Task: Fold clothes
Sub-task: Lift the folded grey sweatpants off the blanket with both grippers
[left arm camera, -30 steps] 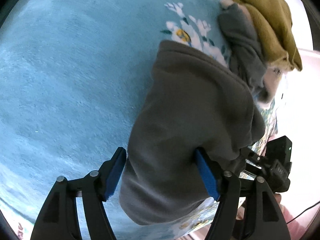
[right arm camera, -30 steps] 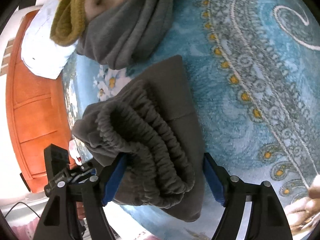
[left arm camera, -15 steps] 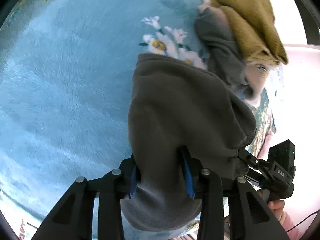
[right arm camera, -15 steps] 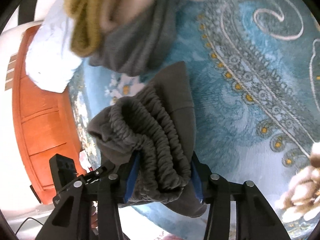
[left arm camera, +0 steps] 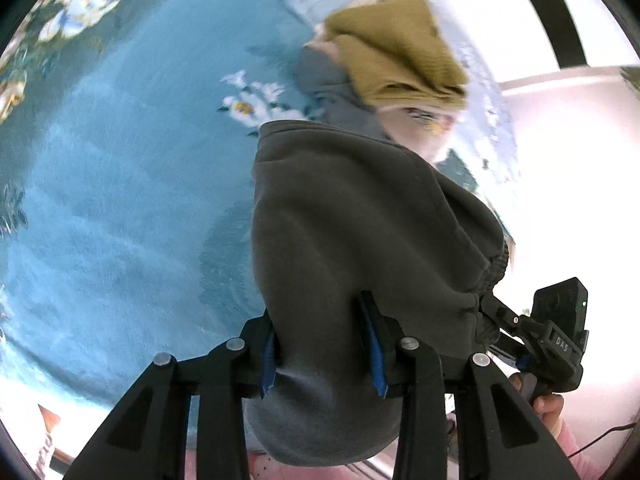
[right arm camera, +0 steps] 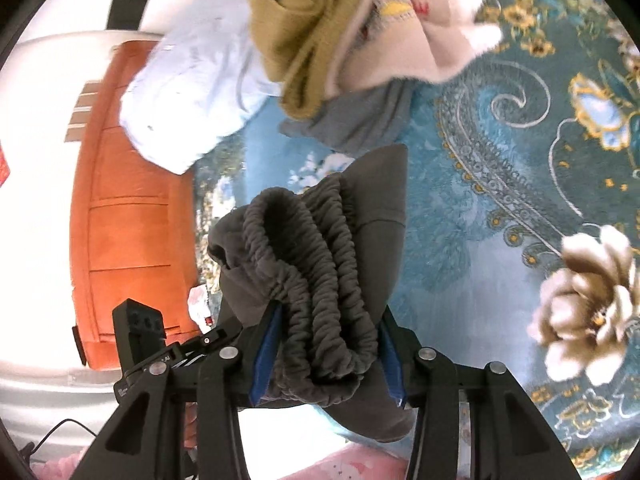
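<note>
A folded dark grey garment with an elastic waistband (left arm camera: 360, 220) (right arm camera: 320, 264) hangs lifted above a blue patterned carpet (left arm camera: 120, 200). My left gripper (left arm camera: 322, 350) is shut on its smooth folded side. In the right wrist view my right gripper (right arm camera: 326, 354) is shut on the bunched elastic waistband. The other gripper's body shows at the edge of each view, held by a hand (left arm camera: 548, 404).
A pile of clothes lies beyond the garment: a mustard knit (left arm camera: 396, 52) (right arm camera: 296, 40), a grey piece (right arm camera: 360, 116), a pale pink piece (right arm camera: 420, 28) and a light blue one (right arm camera: 188, 100). An orange wooden cabinet (right arm camera: 128, 208) stands left of the carpet (right arm camera: 500, 200).
Both grippers went from open around the grey garment to shut on it. The garment has since risen off the carpet, with the clothes pile farther off in both views.
</note>
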A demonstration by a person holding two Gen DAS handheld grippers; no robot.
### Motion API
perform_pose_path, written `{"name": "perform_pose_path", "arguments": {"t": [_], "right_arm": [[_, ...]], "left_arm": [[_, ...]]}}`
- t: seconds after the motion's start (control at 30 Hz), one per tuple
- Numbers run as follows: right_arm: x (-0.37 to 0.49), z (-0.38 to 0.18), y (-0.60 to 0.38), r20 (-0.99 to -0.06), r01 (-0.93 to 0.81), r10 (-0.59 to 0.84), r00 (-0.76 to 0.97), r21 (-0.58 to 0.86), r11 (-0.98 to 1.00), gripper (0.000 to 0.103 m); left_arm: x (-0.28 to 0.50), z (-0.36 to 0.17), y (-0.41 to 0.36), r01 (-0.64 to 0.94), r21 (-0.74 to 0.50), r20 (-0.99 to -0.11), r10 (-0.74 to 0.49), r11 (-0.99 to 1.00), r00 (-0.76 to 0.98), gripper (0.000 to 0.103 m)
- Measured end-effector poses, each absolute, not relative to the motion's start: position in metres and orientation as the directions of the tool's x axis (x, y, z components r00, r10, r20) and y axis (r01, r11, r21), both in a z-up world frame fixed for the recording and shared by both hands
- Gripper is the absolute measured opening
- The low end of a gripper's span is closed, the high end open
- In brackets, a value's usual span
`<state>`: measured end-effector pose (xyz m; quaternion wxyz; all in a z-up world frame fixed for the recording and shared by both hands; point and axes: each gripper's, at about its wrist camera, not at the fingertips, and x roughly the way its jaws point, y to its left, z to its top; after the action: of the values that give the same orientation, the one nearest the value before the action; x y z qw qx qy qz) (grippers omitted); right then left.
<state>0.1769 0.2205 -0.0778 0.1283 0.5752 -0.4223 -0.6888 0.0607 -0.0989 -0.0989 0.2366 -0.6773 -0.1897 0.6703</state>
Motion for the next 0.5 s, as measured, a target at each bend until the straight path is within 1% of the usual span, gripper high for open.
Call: {"name": "perform_pose_path", "arguments": {"t": [0.23,0.37,0.5], "right_arm": [[0.219,-0.003,0.218,-0.67,-0.249,-0.586,-0.456,0.728,-0.639,0.048],[0.252,0.038,0.217,-0.662,-0.231,-0.519,-0.54,0.71,-0.666,0.048],[0.283,0.058,0.225,-0.671,-0.265,-0.456,-0.585,0.689,-0.675,0.048]], "left_arm": [[0.083,-0.023,-0.109,-0.216,-0.623,-0.762,0.646,-0.752,-0.05,0.038],[0.095,0.002,-0.106,-0.3,-0.652,-0.713,0.697,-0.697,-0.07,0.038],[0.113,0.014,-0.092,-0.364,-0.683,-0.669,0.742,-0.633,-0.037,0.038]]}}
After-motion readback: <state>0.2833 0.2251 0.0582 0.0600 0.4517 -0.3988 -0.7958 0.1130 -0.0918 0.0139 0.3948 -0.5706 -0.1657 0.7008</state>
